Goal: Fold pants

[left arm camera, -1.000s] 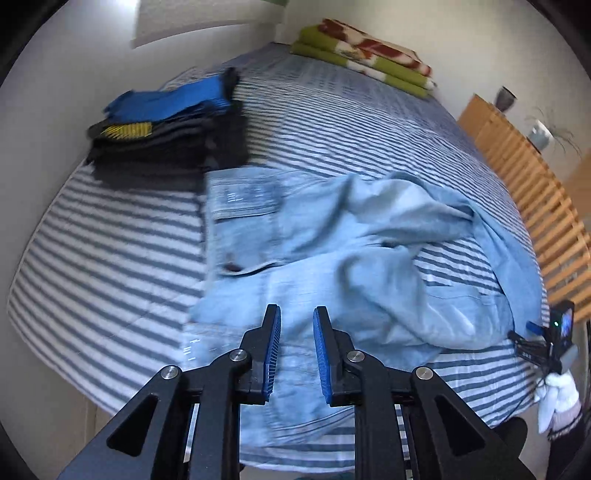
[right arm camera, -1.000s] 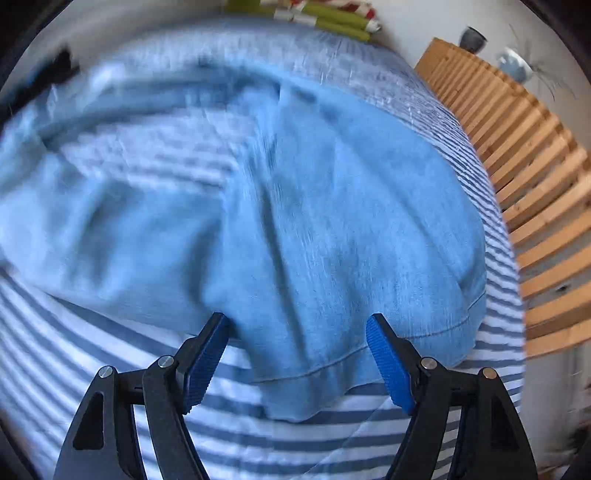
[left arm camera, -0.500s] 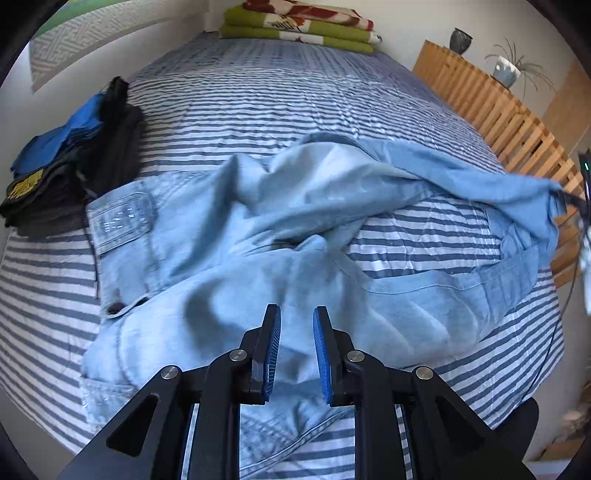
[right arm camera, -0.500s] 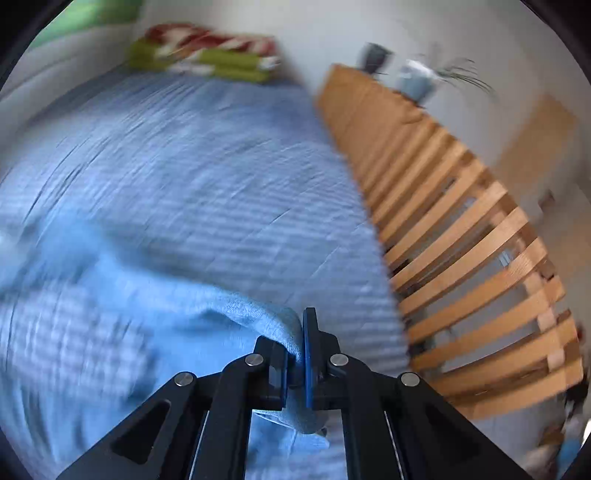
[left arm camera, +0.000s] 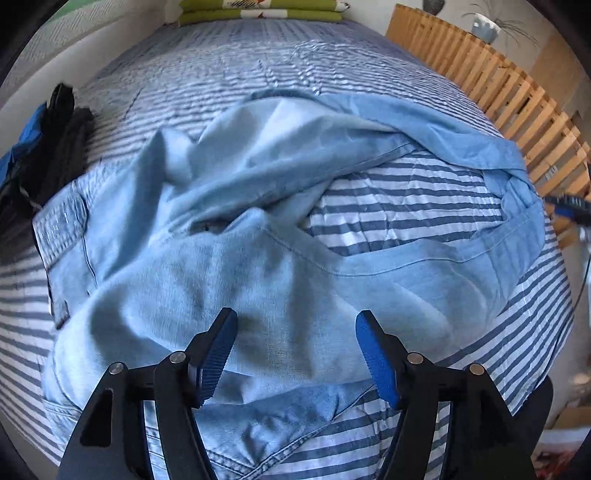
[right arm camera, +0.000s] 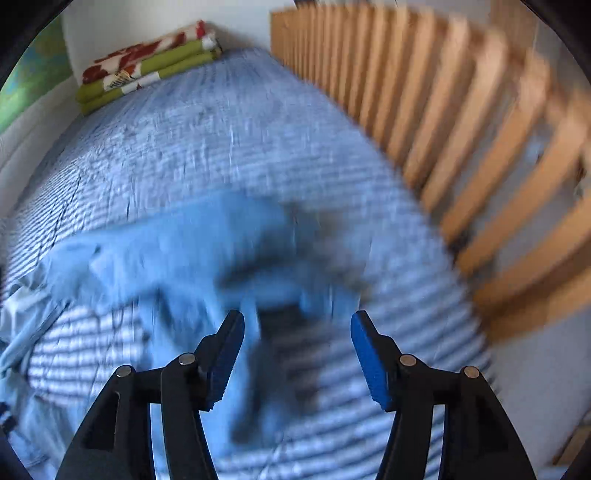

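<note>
Now both grippers, left [left arm camera: 295,354] and right [right arm camera: 297,354], are opening over the pants [left arm camera: 258,240] (right view blurred), seemingly gripping nothing.

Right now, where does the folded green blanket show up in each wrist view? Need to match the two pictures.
Left wrist: the green blanket lies at the very top edge, centre-left, at the far end of the striped bed.
Right wrist: the green blanket sits upper left, tilted, beyond the blurred jeans.
Shared landmark: the wooden slat rail along the bed's right side, also at right in the right wrist view.
</note>
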Action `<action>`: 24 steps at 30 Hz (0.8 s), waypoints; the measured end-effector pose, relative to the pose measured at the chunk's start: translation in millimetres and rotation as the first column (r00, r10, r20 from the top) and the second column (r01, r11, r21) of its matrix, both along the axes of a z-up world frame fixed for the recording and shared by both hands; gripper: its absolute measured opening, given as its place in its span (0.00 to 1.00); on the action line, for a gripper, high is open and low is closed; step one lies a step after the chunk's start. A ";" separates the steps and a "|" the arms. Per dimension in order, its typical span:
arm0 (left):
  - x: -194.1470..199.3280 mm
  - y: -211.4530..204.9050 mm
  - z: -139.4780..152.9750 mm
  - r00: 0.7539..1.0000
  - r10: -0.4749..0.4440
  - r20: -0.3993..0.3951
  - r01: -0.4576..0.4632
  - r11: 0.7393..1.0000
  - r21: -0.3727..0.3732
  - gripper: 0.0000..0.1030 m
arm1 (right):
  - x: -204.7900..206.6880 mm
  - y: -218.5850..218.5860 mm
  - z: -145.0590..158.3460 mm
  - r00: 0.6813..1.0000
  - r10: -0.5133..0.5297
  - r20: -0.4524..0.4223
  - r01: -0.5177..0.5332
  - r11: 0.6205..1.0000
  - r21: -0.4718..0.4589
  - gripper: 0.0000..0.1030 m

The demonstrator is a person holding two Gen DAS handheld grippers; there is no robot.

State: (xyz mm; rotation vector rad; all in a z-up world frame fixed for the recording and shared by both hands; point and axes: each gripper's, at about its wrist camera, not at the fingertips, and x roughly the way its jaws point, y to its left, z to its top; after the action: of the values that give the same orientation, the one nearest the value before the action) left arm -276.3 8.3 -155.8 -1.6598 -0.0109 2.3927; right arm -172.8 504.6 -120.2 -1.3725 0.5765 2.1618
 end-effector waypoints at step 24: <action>-48.4 -29.2 -13.1 0.986 0.165 0.015 -0.166 0.980 0.112 0.68 | 69.4 -34.8 28.3 0.975 -0.102 -0.199 0.067 0.983 -0.174 0.04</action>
State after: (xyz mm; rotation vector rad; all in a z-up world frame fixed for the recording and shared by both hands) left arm -324.6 -20.9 -168.9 -1.6733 -0.2918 2.4549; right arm -103.5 469.8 -91.9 -1.1878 0.8964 2.2435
